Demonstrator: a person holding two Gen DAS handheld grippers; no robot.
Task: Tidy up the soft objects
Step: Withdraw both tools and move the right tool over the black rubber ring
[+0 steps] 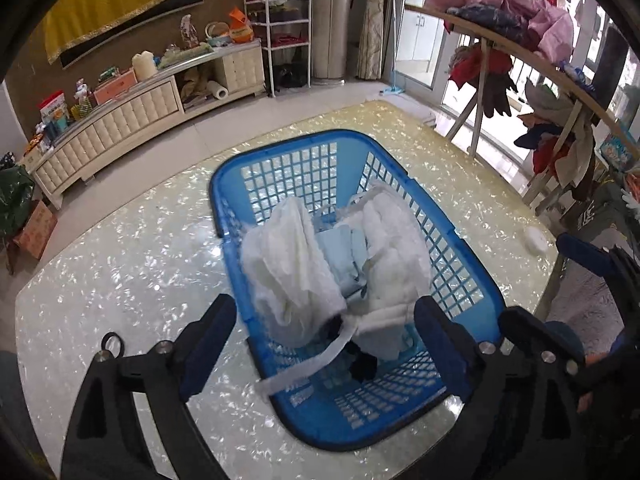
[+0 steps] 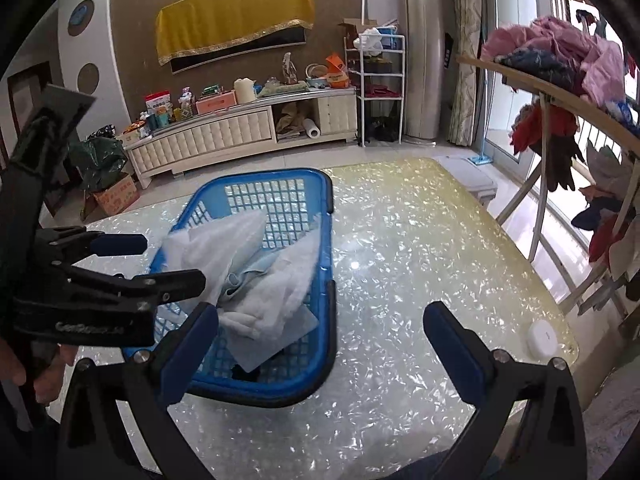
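Left gripper (image 1: 322, 344) nearest my left cam: jaws spread wide, nothing between them, hanging over the near end of the blue basket (image 1: 280, 148). Right gripper (image 2: 320, 344) also wide and empty, over bare table (image 2: 420, 240) just right of the basket (image 2: 328, 280).

Soft stuff sits inside the basket: white fluffy cloth (image 1: 288, 264) piled on the left side, second white cloth (image 1: 392, 264) on the right side, light blue folded piece (image 1: 344, 256) between them. A white strap (image 1: 320, 360) trails from the pile toward the near wall. Something dark (image 1: 362, 364) lies at the basket bottom under the pile; I can't tell what.

From the right cam I see the left gripper (image 2: 132, 260) to the left, over the basket's left rim.

Small white round puck (image 2: 542, 338) on the table's near-right edge, well apart from the basket. Clothes rack (image 2: 560, 80) loaded with garments stands to the right.
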